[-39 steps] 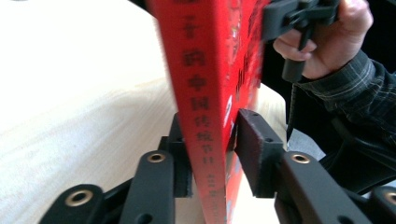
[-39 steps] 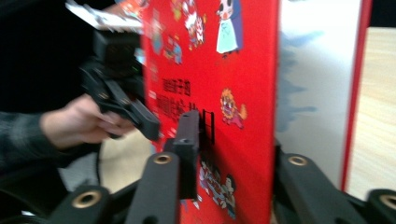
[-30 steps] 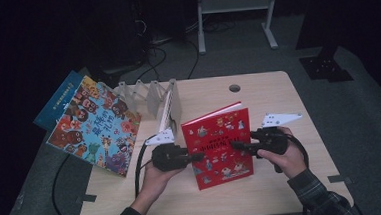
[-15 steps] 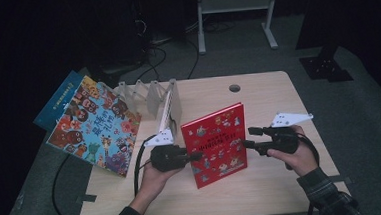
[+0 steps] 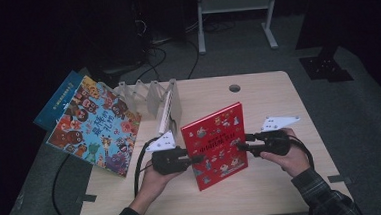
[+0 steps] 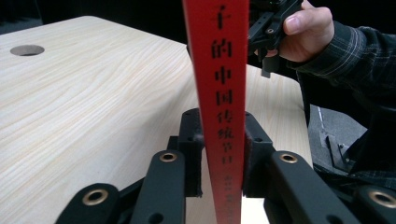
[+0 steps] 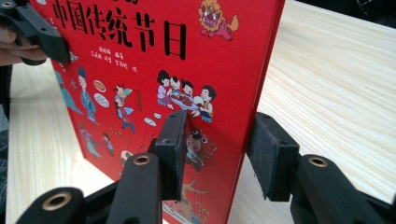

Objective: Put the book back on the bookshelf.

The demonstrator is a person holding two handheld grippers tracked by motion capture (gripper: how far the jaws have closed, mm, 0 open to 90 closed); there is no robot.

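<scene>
At the far left of the high view a blue book [image 5: 58,100] and a colourful picture book with cartoon faces [image 5: 95,126] overhang the left edge of your pale wooden desk [image 5: 278,102], and just right of them stands a pale zigzag book rack [image 5: 150,95] with a thin white book [image 5: 166,114] in its last slot. Next comes your left gripper [image 5: 194,159], reaching in level from the left: its jaws pinch the spine of the red hardcover picture book with Chinese title lettering [image 5: 215,136], and in the left gripper view both pads press against the spine [image 6: 224,116]. The red book stands upright near the middle of the desk, a little in front of the rack, with its cover facing you. On its right side your right gripper [image 5: 242,145] straddles the book's free edge [image 7: 252,93]; its jaws have just been closing, and in the right gripper view one pad lies against the cover while the other still stands clear of the back, so that side is not yet clamped. Beyond the book, a round hole [image 5: 234,88] sits in the desk.
</scene>
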